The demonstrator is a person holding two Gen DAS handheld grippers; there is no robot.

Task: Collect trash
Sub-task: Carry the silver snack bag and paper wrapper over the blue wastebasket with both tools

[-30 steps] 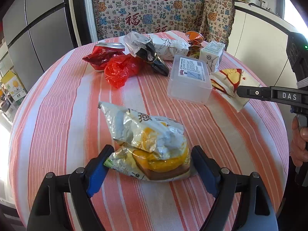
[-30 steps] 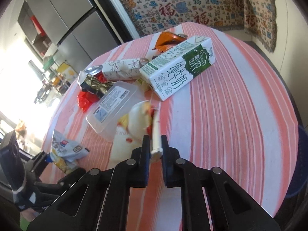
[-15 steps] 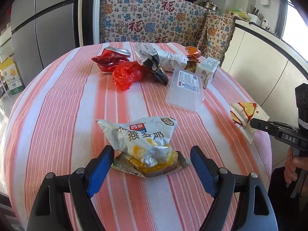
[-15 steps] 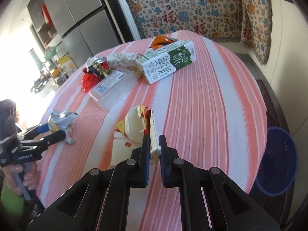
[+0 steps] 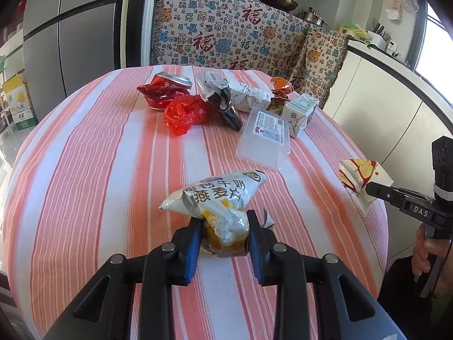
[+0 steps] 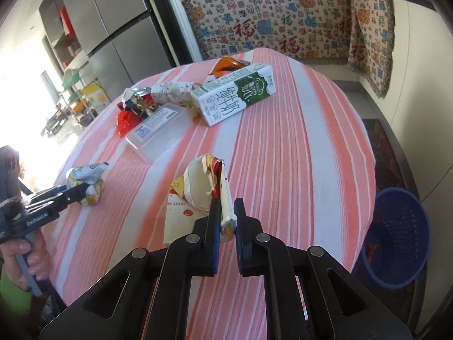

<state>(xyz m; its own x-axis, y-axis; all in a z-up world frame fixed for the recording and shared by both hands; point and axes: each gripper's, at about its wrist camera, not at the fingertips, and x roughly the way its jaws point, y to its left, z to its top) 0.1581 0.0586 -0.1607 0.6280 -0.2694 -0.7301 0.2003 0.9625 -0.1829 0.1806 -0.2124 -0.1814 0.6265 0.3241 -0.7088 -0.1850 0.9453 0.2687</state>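
My left gripper (image 5: 225,232) is shut on a crumpled silver and yellow snack bag (image 5: 220,198) near the front edge of the round striped table (image 5: 99,170); the bag also shows in the right wrist view (image 6: 87,181). My right gripper (image 6: 226,218) is shut on a cream and red paper wrapper (image 6: 203,187), held over the table's right side; it also shows in the left wrist view (image 5: 359,175). A blue trash basket (image 6: 396,238) stands on the floor to the right of the table.
At the table's far side lie a clear plastic box (image 5: 266,138), a milk carton (image 6: 235,96), a red plastic bag (image 5: 184,112), a crushed red can (image 5: 164,90), a patterned paper roll (image 5: 249,96) and an orange wrapper (image 5: 279,85). A fridge (image 5: 70,42) stands behind.
My left gripper has closed on the snack bag, which was lying between open fingers. My right gripper has drawn back toward the table's edge with the wrapper.
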